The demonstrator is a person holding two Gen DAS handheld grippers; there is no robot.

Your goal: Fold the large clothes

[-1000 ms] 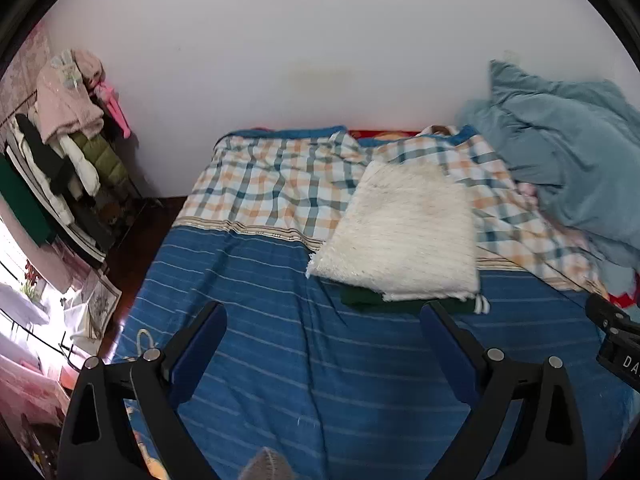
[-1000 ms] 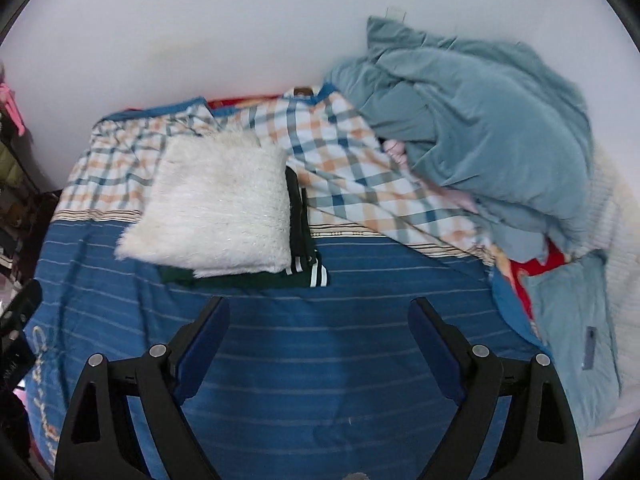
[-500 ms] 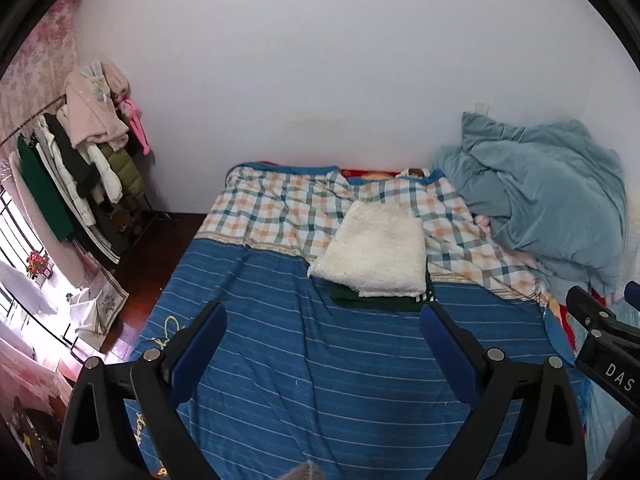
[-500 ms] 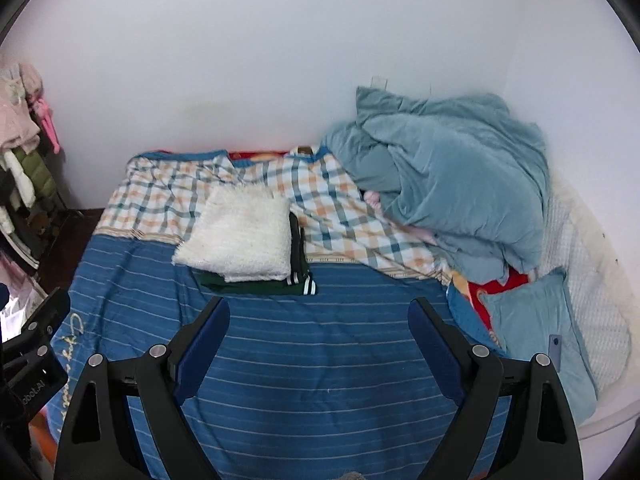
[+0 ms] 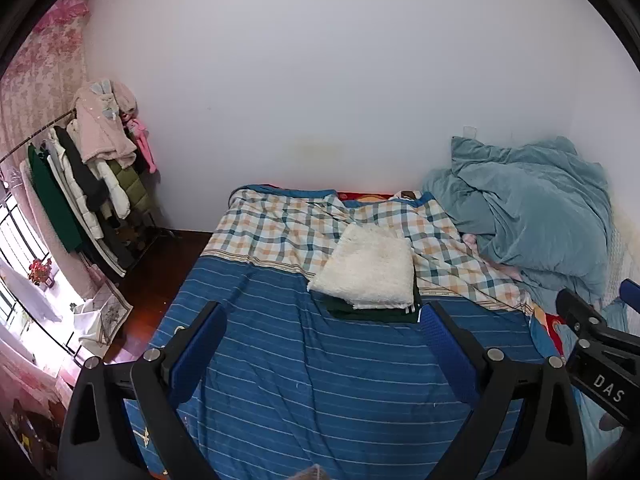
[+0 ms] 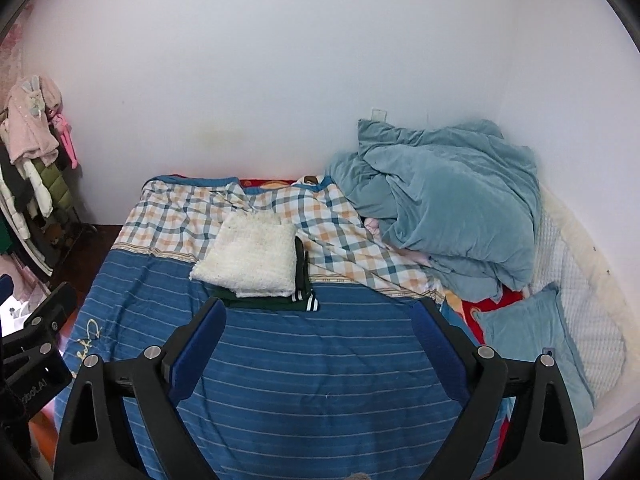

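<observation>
A folded fluffy white garment [image 5: 370, 270] lies on a folded dark green garment with white stripes [image 5: 376, 314] in the middle of the bed; both also show in the right wrist view, the white one [image 6: 250, 258] on the green one [image 6: 302, 286]. My left gripper [image 5: 322, 328] is open and empty, held well back above the blue striped bedspread [image 5: 304, 380]. My right gripper [image 6: 318, 324] is open and empty, also back from the stack.
A crumpled teal duvet [image 6: 440, 204] is heaped at the bed's right by the wall. A teal pillow [image 6: 532, 344] lies near the right edge. A checked sheet [image 5: 280, 224] covers the far half. A clothes rack [image 5: 88, 184] stands left of the bed.
Both grippers have pulled back and up from the folded stack, which now looks smaller and farther. More of the room, rack and duvet has come into view. Jaws stay open.
</observation>
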